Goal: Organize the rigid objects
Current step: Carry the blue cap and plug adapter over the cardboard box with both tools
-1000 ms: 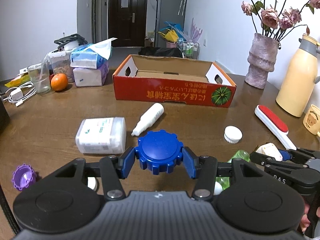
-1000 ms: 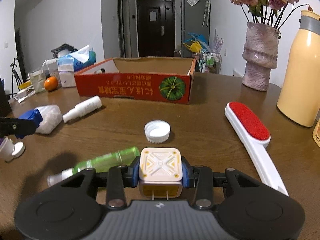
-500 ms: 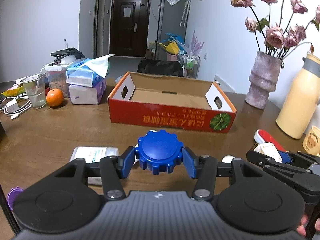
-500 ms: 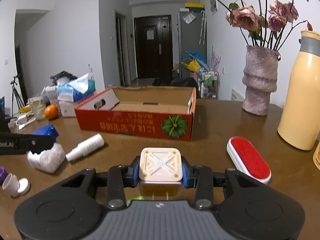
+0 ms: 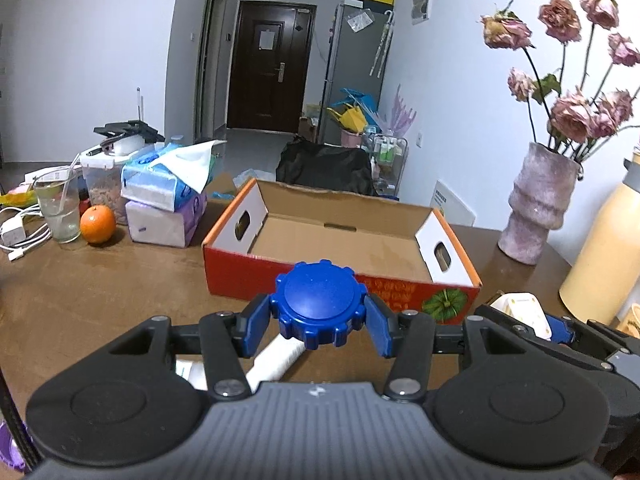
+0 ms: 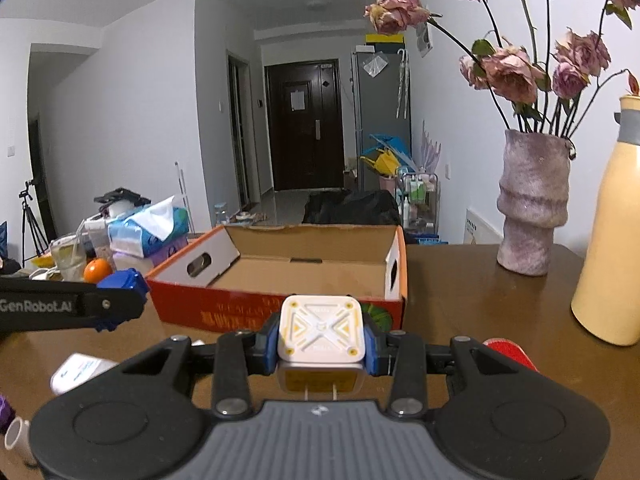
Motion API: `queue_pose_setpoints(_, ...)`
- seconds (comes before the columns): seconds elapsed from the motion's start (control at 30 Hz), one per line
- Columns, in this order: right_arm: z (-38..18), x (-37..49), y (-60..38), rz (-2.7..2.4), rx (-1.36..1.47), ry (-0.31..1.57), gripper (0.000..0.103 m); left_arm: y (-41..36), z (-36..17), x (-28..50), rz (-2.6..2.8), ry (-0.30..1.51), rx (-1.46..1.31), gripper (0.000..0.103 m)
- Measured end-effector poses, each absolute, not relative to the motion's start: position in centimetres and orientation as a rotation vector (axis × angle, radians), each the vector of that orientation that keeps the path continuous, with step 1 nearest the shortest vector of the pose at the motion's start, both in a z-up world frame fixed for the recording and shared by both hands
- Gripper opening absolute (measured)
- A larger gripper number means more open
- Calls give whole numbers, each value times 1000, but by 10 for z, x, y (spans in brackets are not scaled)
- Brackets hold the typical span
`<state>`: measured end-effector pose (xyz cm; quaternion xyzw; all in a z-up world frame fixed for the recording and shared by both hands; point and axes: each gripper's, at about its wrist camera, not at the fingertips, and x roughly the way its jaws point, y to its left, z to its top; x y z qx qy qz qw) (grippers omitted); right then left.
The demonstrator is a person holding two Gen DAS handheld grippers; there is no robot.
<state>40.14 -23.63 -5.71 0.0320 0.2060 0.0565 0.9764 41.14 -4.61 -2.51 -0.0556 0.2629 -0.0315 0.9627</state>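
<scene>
Two things are up off the bench now. Our left gripper [image 5: 320,318] has its jaws shut on the round blue knobby cap [image 5: 320,306], and our right gripper [image 6: 322,338] squeezes the square white plug block [image 6: 322,328]. Both sit mid-frame, closer to the open red cardboard box [image 5: 452,296] than a second ago, so dropping in looks next.

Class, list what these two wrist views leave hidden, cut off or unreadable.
- Round blue ridged cap, left view: underside hidden by its own top.
- White square plug adapter, right view: prongs partly hidden behind the gripper body.
- Red cardboard box: upside-down print blurred.
- Red lint brush: mostly behind the gripper linkage.
</scene>
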Motion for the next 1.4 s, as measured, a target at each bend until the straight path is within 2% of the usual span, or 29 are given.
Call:
queue_pose_setpoints(0.9, -53, 516, -229, 90, 73, 402, 38, -63, -35, 532, 43, 511, -78, 53)
queue_pose_setpoints(1.4, -62, 565, -226, 71, 49, 457, 38, -61, -46, 578, 93, 545, -61, 53)
